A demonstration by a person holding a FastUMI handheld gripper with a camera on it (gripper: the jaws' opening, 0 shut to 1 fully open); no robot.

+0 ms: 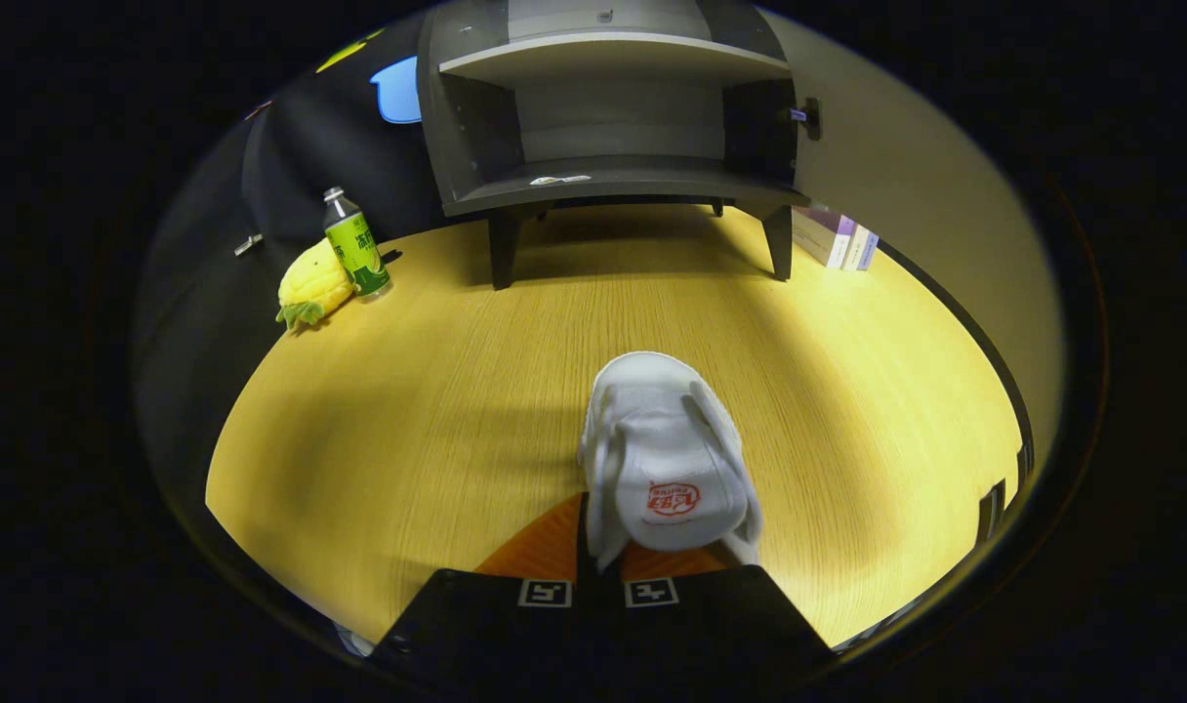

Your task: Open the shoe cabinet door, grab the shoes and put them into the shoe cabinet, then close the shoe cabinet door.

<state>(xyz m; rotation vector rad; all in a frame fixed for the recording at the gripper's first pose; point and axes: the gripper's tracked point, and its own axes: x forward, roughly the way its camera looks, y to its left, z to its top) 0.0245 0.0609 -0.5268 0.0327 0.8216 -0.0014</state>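
Observation:
A white shoe (664, 454) with a red logo on its tongue is held in my gripper (593, 552), toe pointing away. Both fingers are shut close together on the shoe's side wall near the heel, and the shoe hangs above the wooden tabletop (437, 391). Beyond it, at the far end of the table, stands the dark shoe cabinet (613, 117) on short legs. Its door (906, 166) is swung open to the right, and its lower shelf (623, 181) and upper shelf (613, 49) hold no shoes.
A green bottle (355, 244) and a yellow pineapple plush toy (312, 283) sit at the table's far left edge. A few books (838, 237) lie to the right of the cabinet's legs, beside the open door.

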